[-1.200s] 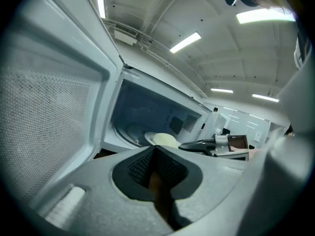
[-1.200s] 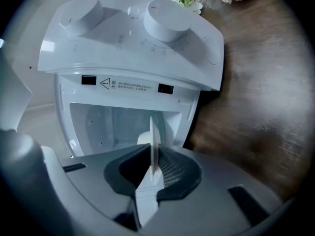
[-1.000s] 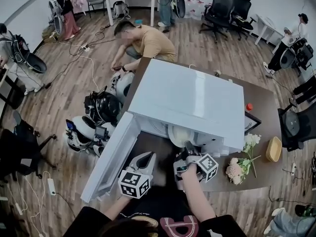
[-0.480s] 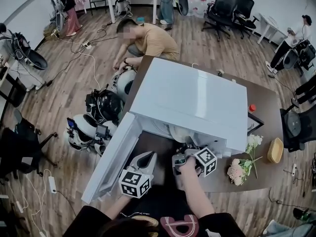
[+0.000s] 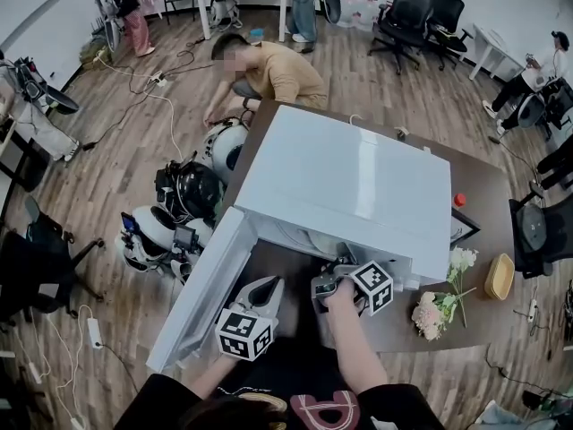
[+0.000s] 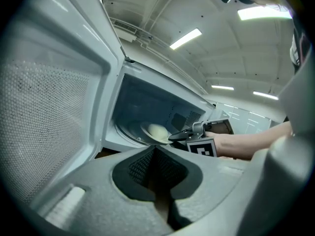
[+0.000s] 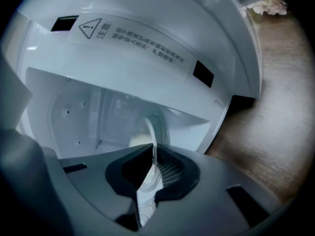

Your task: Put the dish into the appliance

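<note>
Reaching through the open front of the appliance [image 5: 349,182], a white microwave, the right gripper [image 5: 343,258] carries the dish [image 7: 149,181] inside the cavity. Its jaws have just been closing and now clamp the dish's thin rim, which stands edge-on between the pads in the right gripper view. From the left gripper view the pale dish [image 6: 156,132] sits low in the cavity, over the round turntable [image 6: 129,131]. Whether it already rests on that turntable or hangs just above it, I cannot tell. The main part of the job looks nearly done: the dish is within the appliance, not outside it. What seems left is to set it down, let go of the rim and draw the gripper out — and perhaps to swing the door [image 5: 199,285] shut, since it stands wide open at the appliance's left side. The left gripper [image 5: 267,287] hovers in front of the appliance beside that door, jaws together with nothing between them. As for writing, a white label [image 7: 128,45] above the cavity opening shows a warning triangle and the characters 注意, followed by two lines of print too small to read — no brand name shows anywhere.
</note>
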{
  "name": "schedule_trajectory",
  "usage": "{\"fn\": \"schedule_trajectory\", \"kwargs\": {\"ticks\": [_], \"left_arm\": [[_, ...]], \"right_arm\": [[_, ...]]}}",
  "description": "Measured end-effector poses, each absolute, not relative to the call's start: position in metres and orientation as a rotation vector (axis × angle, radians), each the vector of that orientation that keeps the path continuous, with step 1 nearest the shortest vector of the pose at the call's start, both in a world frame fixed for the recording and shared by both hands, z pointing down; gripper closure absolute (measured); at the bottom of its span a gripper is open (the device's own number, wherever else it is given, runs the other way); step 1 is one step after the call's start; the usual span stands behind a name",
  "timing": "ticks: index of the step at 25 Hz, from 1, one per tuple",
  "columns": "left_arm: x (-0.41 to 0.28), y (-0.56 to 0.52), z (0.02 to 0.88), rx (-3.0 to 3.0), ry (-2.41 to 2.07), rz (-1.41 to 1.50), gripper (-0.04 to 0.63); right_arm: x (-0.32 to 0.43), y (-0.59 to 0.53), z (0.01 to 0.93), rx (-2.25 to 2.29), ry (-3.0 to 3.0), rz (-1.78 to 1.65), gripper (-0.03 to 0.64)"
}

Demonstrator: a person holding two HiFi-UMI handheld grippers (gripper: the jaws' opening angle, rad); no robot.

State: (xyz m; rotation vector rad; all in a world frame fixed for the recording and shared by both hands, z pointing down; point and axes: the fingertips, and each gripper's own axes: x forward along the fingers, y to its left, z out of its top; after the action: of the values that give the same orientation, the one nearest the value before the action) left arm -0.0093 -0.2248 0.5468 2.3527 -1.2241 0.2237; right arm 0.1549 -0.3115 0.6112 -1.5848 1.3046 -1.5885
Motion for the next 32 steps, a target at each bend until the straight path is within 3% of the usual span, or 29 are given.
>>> {"fn": "schedule_trajectory", "kwargs": {"ticks": [17, 23, 32], "left_arm": [[-0.009, -0.226, 0.550, 2.336, -1.241, 0.241, 0.586], [-0.008, -0.226, 0.551, 2.338, -1.238, 0.252, 0.586], [-0.007, -0.227, 0.549, 2.351, -1.228, 0.255, 0.586]], "right_arm": [[0.157, -0.335, 0.611, -1.704, 1.468, -1.543, 0.574], [0.157, -0.342, 0.602, -1.785, 1.658, -1.438, 0.522], [0.133, -0.344, 0.596, -1.892, 2.113, -1.256, 0.356]]}}
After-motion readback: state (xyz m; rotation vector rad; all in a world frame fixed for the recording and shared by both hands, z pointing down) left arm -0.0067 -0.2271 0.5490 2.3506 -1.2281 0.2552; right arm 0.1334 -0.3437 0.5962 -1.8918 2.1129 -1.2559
